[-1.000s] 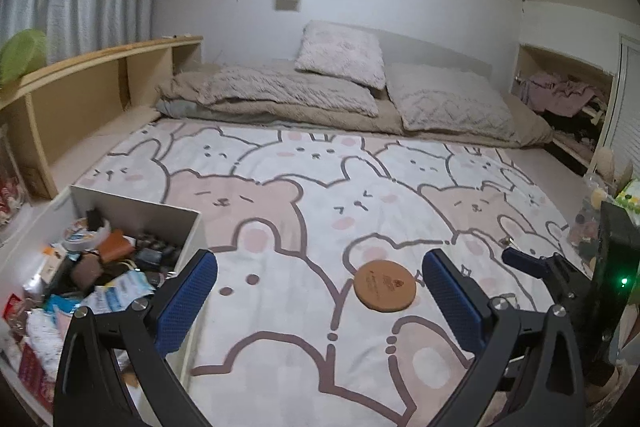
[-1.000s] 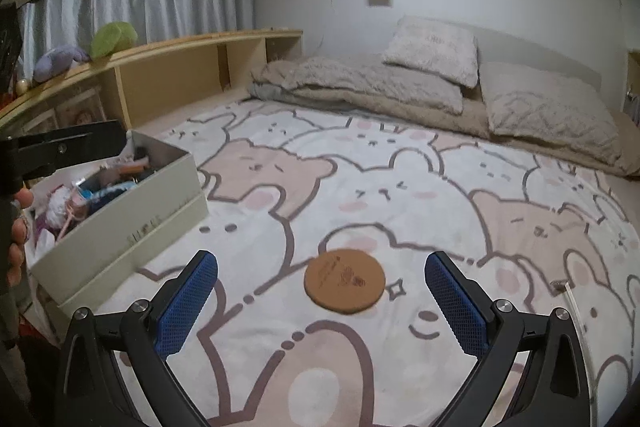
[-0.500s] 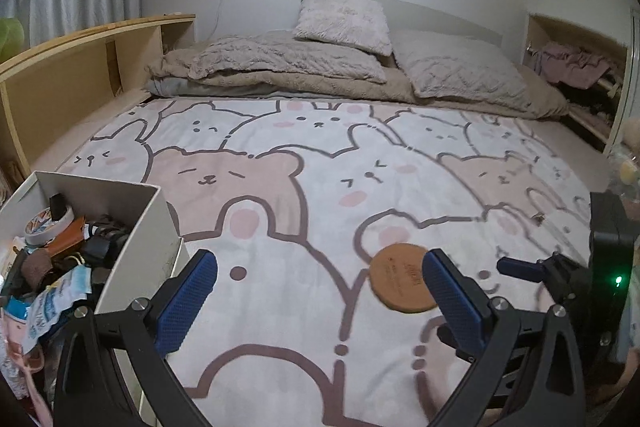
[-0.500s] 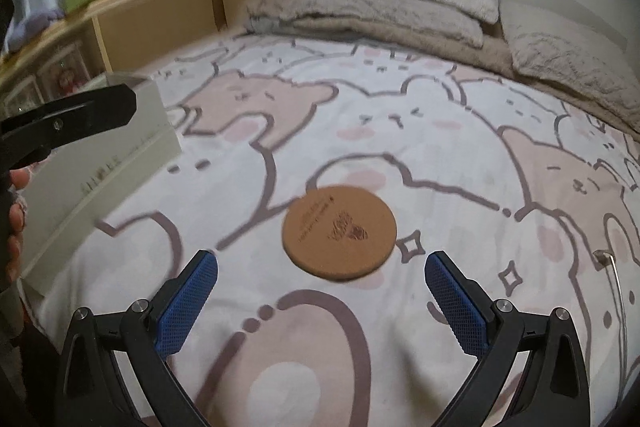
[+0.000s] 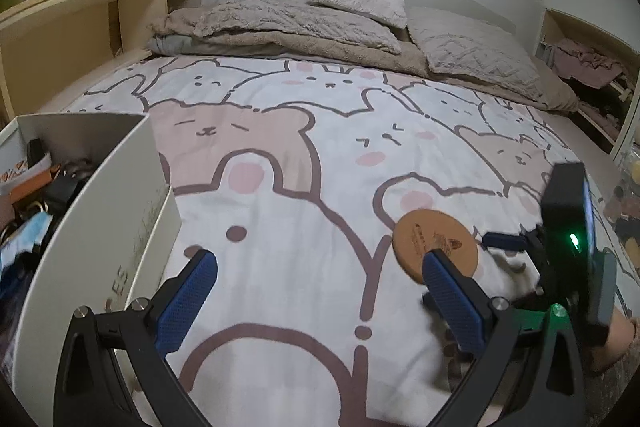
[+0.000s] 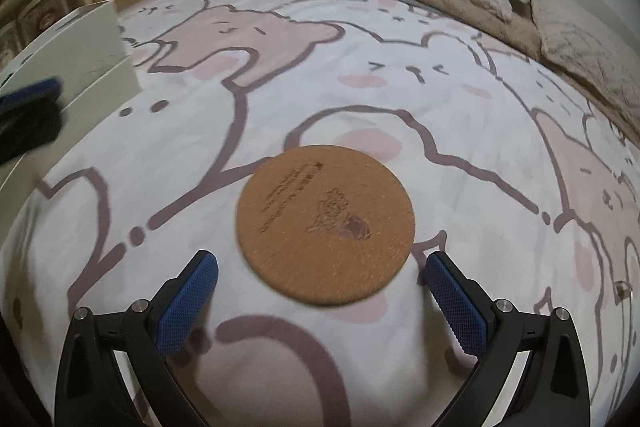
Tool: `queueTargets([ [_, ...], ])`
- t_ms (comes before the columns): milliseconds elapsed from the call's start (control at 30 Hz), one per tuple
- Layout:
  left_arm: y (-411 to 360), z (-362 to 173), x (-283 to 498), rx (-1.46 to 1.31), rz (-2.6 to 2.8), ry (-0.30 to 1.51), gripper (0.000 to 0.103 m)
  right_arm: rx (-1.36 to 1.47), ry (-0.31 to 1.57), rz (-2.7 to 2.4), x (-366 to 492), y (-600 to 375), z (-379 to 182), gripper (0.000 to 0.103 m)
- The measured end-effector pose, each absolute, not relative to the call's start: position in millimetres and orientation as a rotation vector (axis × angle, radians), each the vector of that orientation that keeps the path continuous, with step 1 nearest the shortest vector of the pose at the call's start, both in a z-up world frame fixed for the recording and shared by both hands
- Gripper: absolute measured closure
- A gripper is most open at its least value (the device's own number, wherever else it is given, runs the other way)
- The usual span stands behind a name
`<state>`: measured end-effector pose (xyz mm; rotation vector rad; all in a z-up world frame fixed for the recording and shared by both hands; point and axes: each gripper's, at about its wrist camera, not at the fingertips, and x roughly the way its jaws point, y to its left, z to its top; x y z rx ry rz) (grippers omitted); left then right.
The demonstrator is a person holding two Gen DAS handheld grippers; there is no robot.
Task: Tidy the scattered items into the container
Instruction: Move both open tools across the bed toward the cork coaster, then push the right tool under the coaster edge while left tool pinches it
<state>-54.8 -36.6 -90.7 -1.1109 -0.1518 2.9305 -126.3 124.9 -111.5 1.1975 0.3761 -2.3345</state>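
Observation:
A round cork coaster [image 6: 325,225] lies flat on the bear-print bedspread [image 6: 360,39]. My right gripper [image 6: 320,267] is open, low over the bed, its blue pads on either side of the coaster's near edge, apart from it. The coaster also shows in the left wrist view [image 5: 434,241], with the right gripper [image 5: 500,241] reaching it from the right. My left gripper [image 5: 316,271] is open and empty above the bedspread, right of the white box [image 5: 100,211] that holds several small items.
The white box also shows at the left of the right wrist view [image 6: 88,51]. A wooden shelf [image 5: 80,23] runs along the left side. Pillows and a folded blanket [image 5: 300,23] lie at the far end. Clothes fill a nook at the right [image 5: 588,63].
My right gripper has dropped and moved forward, so the coaster now lies just beyond its pads. My left gripper has shifted a little forward and left, closer to the box.

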Motion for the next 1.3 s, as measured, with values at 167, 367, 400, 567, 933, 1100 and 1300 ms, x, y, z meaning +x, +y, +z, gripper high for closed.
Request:
queueTargets([
  [167,-31.5,-92.4,-52.6,-1.109,2.900,-0.175,0.000,1.221,0.349,-2.326,-136.2,124.0,-116.4,0.000],
  [367,-30.8,-94.6,-51.9,-1.124,2.873,-0.208,0.000,1.245,0.319,-2.303,-145.9,121.8,-123.5,0.000],
  [400,-31.8,-95.5,-51.7,-1.132,2.868,-0.223,0.000,1.243,0.315,-2.304,-146.4,121.8,-123.7,0.000],
  [567,-33.7,-98.7,-50.8,-1.169,2.834,-0.264,0.000,1.163,0.369,-2.343,-135.1,117.0,-120.4,0.007],
  [933,-26.6,-107.5,-49.0,-1.194,2.807,-0.172,0.000,1.059,0.498,-2.312,-97.8,105.7,-110.2,0.007],
  [1100,-29.1,-114.6,-50.7,-1.244,2.734,-0.237,0.000,1.130,0.411,-2.231,-76.6,114.1,-111.5,0.007],
  [1300,-20.1,-122.6,-49.0,-1.289,2.639,-0.230,0.000,1.157,0.354,-2.148,-52.8,118.4,-110.7,0.007],
])
